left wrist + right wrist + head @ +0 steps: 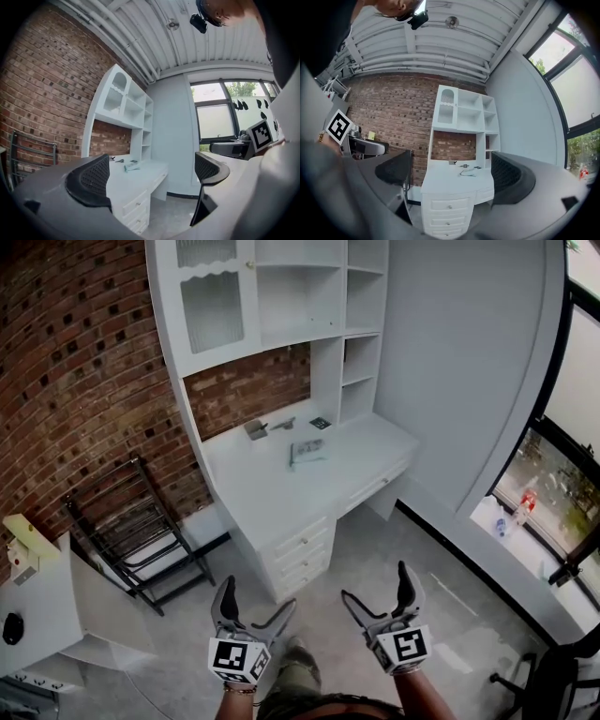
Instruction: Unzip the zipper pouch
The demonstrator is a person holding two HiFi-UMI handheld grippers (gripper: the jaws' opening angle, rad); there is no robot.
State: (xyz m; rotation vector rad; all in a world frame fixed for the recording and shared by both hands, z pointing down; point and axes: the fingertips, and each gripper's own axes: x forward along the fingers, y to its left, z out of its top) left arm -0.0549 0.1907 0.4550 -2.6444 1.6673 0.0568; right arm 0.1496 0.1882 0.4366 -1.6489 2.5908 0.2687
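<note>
Head view: pouch (307, 454) perhaps along desk (267, 495)

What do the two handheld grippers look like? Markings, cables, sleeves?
Left gripper and right gripper match: grey bodies, curved jaws with black mesh-textured pads, a white cube with black square markers each. No cables visible. No sleeves; bracelet on left wrist.

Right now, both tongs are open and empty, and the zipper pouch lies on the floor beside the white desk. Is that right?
One slip: the zipper pouch lies on the white desk, not the floor; the head view shows it. The left tongs and right tongs are open and empty.
</note>
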